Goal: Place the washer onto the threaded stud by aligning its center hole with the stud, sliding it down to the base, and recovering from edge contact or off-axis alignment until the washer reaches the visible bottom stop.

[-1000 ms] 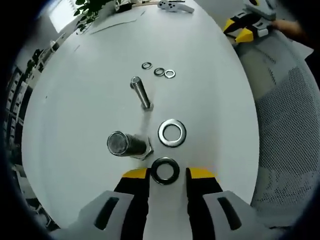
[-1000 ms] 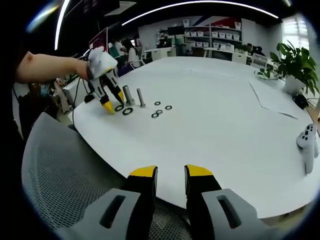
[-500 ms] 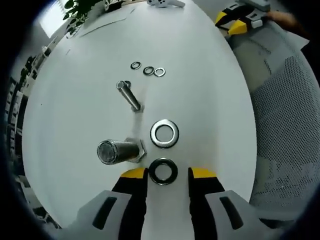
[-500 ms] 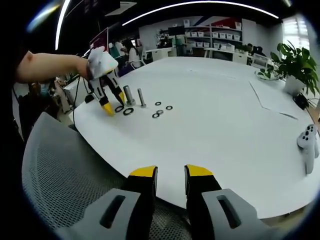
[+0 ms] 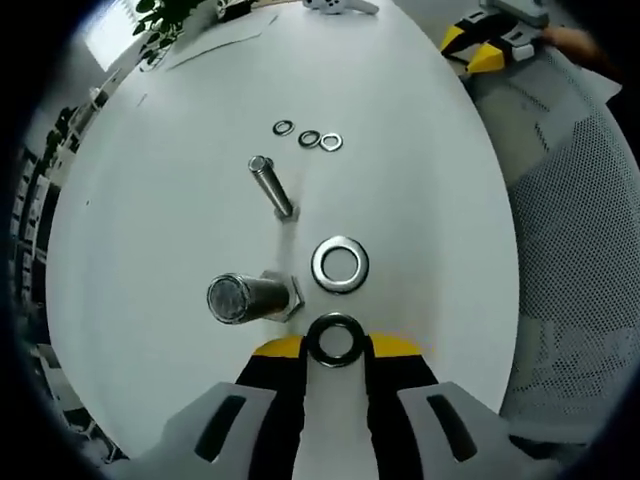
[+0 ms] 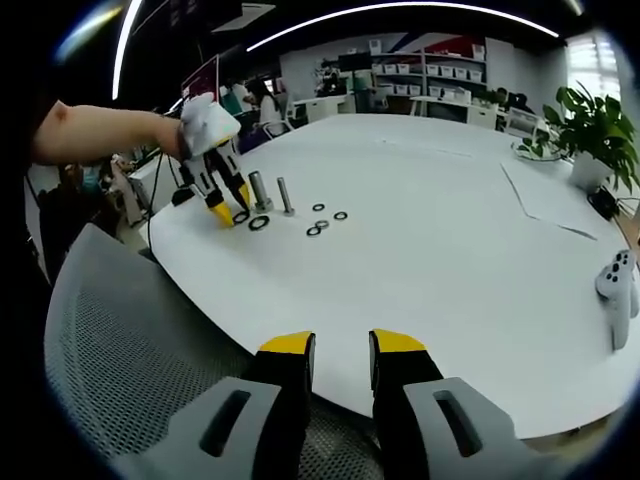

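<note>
- In the left gripper view, the left gripper (image 5: pixel 335 348) has its yellow-tipped jaws closed in on the dark washer (image 5: pixel 335 340), one jaw at each side of it. The washer lies flat on the white table (image 5: pixel 420 200); I cannot tell if it is lifted or only touched.
- The lower rim of the dark washer is cut off by the jaw tips.
- The large threaded stud (image 5: pixel 245 298) stands on its hex base just left of the dark washer. The camera looks down on its top, so most of the thread is hidden.
- A bright washer (image 5: pixel 340 265) lies just beyond the dark one. Further on stands a thin bolt (image 5: pixel 271 187), and three small washers (image 5: pixel 308 137) lie in a row.
- In the right gripper view, the right gripper (image 6: pixel 340 350) hangs over the table edge above a mesh chair (image 6: pixel 130 350), jaws a little apart and holding nothing.
- A white controller (image 6: pixel 620 295) is cut off at the edge.
- No writing is readable.
</note>
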